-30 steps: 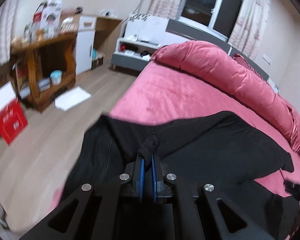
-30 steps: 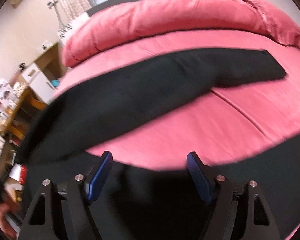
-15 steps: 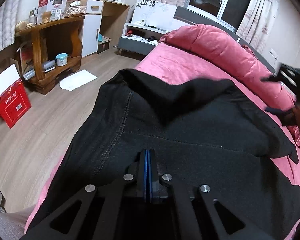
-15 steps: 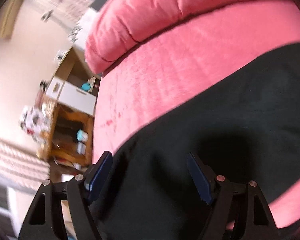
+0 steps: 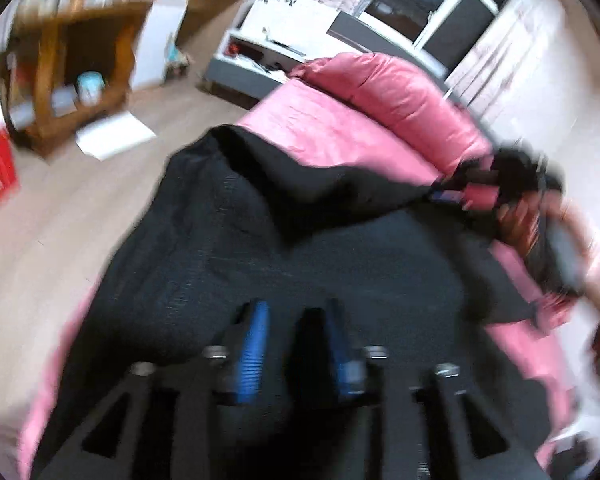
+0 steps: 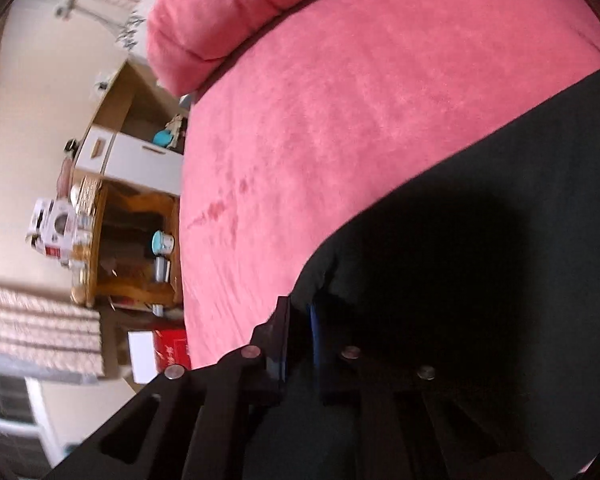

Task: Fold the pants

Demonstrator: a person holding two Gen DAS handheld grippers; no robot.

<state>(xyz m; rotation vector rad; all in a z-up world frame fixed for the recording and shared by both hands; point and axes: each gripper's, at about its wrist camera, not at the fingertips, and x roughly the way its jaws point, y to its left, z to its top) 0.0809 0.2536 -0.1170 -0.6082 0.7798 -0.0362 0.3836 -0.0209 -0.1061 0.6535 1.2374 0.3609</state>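
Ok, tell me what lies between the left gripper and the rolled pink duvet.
In the left wrist view: the black pants, then a bare strip of pink sheet.

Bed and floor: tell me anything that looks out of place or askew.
The black pants lie bunched and crooked on the pink bed, one edge humped up rather than flat. A white sheet of paper lies loose on the floor beside the wooden shelf. Nothing looks spilled or damaged.
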